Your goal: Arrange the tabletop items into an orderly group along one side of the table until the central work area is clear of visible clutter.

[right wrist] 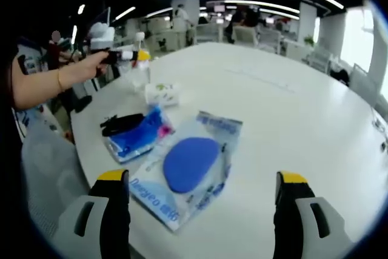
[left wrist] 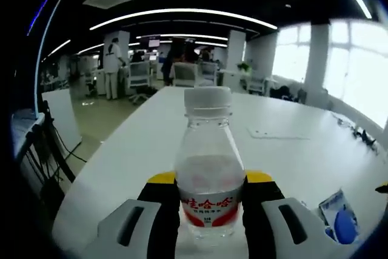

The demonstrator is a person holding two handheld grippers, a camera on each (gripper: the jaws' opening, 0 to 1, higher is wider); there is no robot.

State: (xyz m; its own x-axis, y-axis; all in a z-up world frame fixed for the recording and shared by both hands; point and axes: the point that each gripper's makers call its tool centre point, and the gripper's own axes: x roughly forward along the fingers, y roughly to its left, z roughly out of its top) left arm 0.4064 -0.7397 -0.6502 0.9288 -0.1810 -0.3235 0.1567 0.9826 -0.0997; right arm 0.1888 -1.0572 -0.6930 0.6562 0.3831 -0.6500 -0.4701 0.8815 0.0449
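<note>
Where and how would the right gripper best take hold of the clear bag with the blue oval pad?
Grip the clear bag by its near flat margin, coming in low from the gripper's side. It lies flat, so the bulging blue pad offers little purchase. Right gripper stands open before it.

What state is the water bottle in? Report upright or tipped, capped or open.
Upright and capped: the water bottle stands vertical on the table between the left hand-held gripper jaws, white cap on.

Bottle (left wrist: 209,168) label: red band w/ "哇哈哈"; small print below illegible.
</note>
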